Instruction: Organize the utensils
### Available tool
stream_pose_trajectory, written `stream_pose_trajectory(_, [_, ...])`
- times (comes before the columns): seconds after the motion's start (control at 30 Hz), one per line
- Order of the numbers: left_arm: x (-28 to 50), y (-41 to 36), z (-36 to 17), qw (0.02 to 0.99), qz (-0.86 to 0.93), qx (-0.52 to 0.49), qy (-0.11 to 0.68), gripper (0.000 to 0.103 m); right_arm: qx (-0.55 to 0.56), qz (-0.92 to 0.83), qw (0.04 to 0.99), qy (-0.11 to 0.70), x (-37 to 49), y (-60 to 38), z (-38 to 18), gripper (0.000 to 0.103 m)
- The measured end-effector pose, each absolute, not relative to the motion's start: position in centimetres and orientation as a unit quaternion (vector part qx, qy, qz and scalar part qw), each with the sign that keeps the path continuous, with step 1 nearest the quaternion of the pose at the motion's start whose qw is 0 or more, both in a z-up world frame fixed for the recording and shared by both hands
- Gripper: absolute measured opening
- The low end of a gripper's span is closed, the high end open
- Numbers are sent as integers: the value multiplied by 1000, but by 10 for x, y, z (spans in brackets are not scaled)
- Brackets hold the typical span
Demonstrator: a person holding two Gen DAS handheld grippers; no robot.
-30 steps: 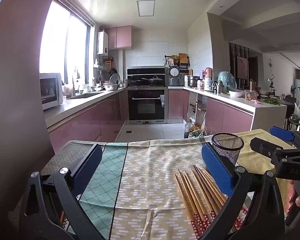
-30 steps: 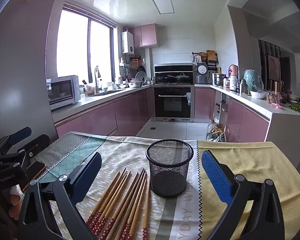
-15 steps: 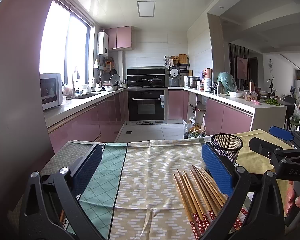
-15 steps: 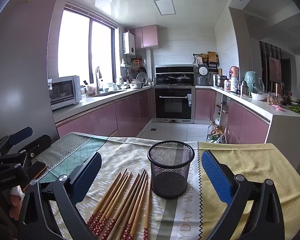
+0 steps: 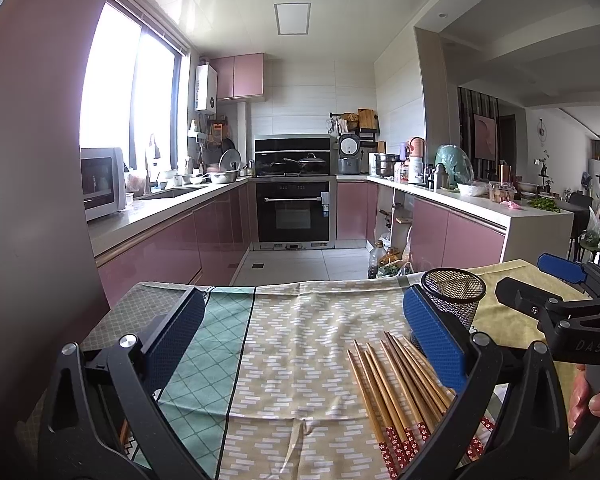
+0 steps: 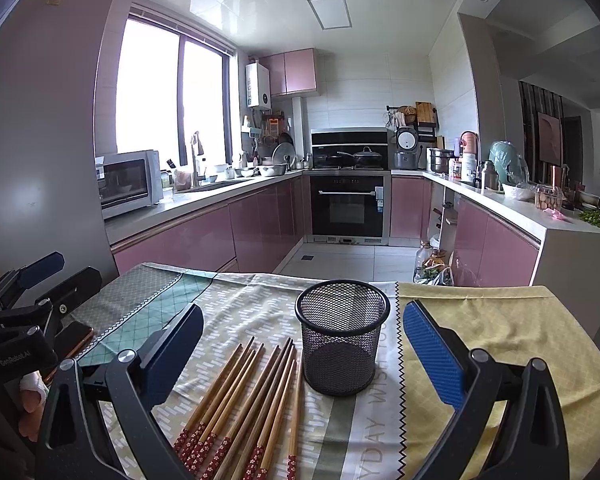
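Both claws stand wide and hold nothing: our left claw hovers over the patterned cloth on the table, our right claw frames the black mesh cup. We see the chopsticks lying loose and fanned on the cloth, just left of the cup: light brown wood, near ends dipped red with tiny pale flowers. Upright and empty, the cup sits where the grey pattern meets the yellow cloth. Beyond the table, pink kitchen cabinets flank a black oven.
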State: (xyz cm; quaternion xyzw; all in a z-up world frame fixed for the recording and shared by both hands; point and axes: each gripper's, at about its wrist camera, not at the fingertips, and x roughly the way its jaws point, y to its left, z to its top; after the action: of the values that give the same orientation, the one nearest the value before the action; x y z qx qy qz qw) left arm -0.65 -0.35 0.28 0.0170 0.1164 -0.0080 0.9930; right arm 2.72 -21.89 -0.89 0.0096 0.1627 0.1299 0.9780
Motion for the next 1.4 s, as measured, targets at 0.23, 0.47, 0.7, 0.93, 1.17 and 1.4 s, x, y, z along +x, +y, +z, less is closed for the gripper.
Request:
stream_pose_trajectory(0.23, [-7, -4, 2, 993, -8, 17, 116, 98, 10, 130, 978, 162, 27, -218, -9, 97])
stream_pose_trajectory(0.47, [-7, -4, 2, 993, -8, 17, 117, 98, 10, 130, 978, 163, 28, -218, -10, 97])
stream_pose_trajectory(0.7, [-6, -4, 2, 993, -8, 17, 116, 98, 10, 130, 978, 163, 29, -218, -10, 97])
stream_pose_trajectory(0.93, [-7, -5, 2, 993, -8, 17, 116, 98, 10, 129, 978, 163, 29, -218, -10, 97])
stream_pose_trajectory(1.17, [-7, -4, 2, 993, -8, 17, 116, 98, 10, 128, 978, 163, 29, -218, -12, 97])
stream_pose_trajectory(1.4, [-7, -4, 2, 993, -8, 18, 116, 98, 10, 129, 978, 163, 29, -218, -12, 97])
